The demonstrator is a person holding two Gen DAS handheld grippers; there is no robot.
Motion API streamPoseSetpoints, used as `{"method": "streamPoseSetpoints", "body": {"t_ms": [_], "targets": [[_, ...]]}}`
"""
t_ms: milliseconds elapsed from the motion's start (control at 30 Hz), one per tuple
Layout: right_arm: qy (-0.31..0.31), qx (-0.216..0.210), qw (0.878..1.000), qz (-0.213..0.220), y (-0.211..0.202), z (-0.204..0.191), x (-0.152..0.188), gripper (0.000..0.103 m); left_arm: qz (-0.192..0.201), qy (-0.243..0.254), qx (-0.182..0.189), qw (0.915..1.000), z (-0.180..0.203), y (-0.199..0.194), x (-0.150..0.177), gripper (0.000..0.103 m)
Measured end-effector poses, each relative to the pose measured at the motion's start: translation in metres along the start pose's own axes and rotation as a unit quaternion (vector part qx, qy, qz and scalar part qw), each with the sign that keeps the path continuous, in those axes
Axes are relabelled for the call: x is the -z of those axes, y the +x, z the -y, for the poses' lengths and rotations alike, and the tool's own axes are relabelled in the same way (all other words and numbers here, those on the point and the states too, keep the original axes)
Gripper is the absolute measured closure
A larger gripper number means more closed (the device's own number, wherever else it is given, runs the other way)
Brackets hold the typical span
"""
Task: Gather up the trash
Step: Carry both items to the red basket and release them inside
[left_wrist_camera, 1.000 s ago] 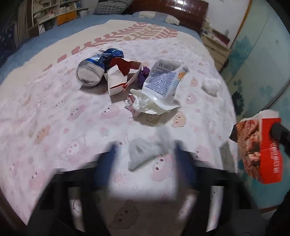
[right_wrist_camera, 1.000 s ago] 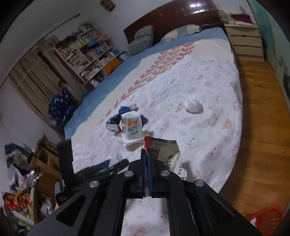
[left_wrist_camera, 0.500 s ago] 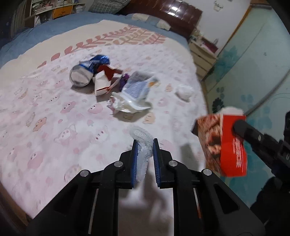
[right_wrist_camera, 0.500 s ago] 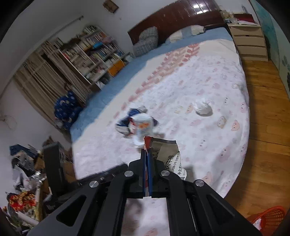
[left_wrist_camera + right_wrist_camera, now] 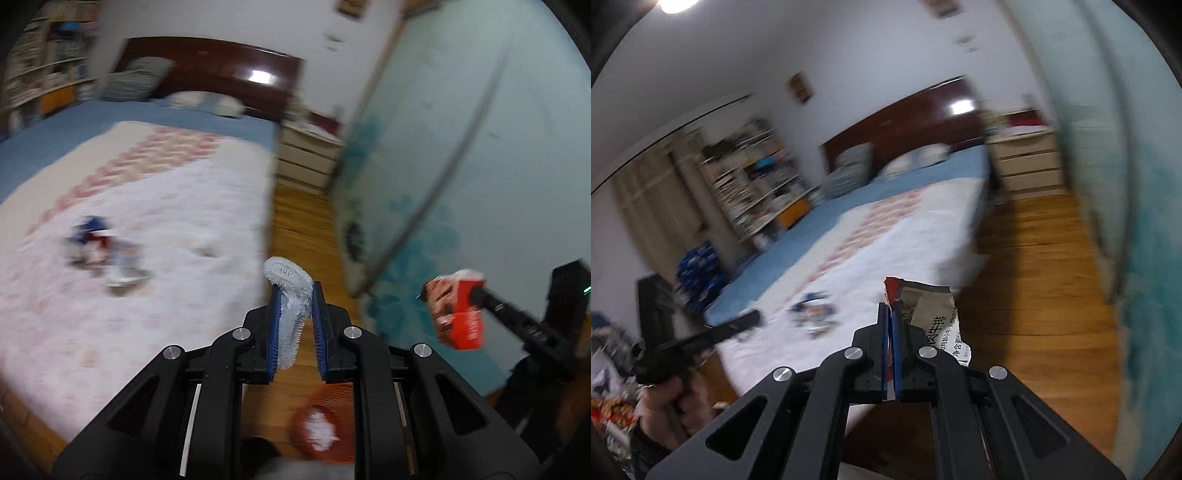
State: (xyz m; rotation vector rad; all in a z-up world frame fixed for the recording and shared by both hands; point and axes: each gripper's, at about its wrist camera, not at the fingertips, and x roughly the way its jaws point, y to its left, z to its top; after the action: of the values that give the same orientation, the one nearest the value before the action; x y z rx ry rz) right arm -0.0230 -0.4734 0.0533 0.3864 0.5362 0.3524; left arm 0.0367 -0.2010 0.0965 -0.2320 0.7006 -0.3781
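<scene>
My left gripper (image 5: 294, 291) is shut on a crumpled white ribbed plastic cup (image 5: 290, 295), held in the air past the bed's edge, above the wooden floor. My right gripper (image 5: 890, 308) is shut on a torn red snack wrapper (image 5: 929, 314) with printed text; the wrapper also shows in the left wrist view (image 5: 458, 312) at the right. A blurred pile of trash (image 5: 101, 251) lies on the bed; it also shows in the right wrist view (image 5: 812, 315). A crumpled white tissue (image 5: 205, 243) lies near it.
A red basket (image 5: 321, 428) with white trash in it stands on the wooden floor (image 5: 295, 218) below my left gripper. The bed (image 5: 147, 206) fills the left. A nightstand (image 5: 306, 158) and a teal wall (image 5: 480, 166) are on the right. Bookshelves (image 5: 753, 188) stand far left.
Both grippers have swung right, away from the bed and over the floor, each keeping its hold. The red basket has come into the left wrist view. The views are motion-blurred.
</scene>
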Motion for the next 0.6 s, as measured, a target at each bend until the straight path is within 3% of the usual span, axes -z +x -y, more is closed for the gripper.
{"method": "streamPoseSetpoints", "body": {"t_ms": [133, 233, 267, 333, 400, 467, 600], "targets": [[0.049, 0.067, 0.996, -0.014, -0.038, 0.08, 0.04, 0.099, -0.049, 0.034, 0.05, 0.997, 0.075, 0.052, 0.013, 0.088], [0.112, 0.092, 0.989, -0.039, -0.042, 0.132, 0.091, 0.099, -0.122, 0.063, 0.081, 0.9872, 0.125, 0.115, 0.048, 0.088], [0.131, 0.102, 0.985, -0.051, -0.039, 0.148, 0.11, 0.099, -0.162, 0.075, 0.088, 0.98, 0.141, 0.15, 0.073, 0.088], [0.165, 0.111, 0.977, -0.082, -0.024, 0.173, 0.145, 0.099, -0.213, 0.088, 0.087, 0.9692, 0.151, 0.192, 0.109, 0.088], [0.197, 0.124, 0.966, -0.117, -0.006, 0.197, 0.186, 0.099, -0.281, 0.098, 0.073, 0.952, 0.152, 0.238, 0.16, 0.088], [0.222, 0.129, 0.957, -0.135, 0.004, 0.215, 0.214, 0.099, -0.324, 0.092, 0.053, 0.9401, 0.149, 0.26, 0.182, 0.088], [0.243, 0.129, 0.949, -0.156, 0.021, 0.227, 0.243, 0.099, -0.346, 0.117, 0.041, 0.93, 0.149, 0.271, 0.2, 0.088]]}}
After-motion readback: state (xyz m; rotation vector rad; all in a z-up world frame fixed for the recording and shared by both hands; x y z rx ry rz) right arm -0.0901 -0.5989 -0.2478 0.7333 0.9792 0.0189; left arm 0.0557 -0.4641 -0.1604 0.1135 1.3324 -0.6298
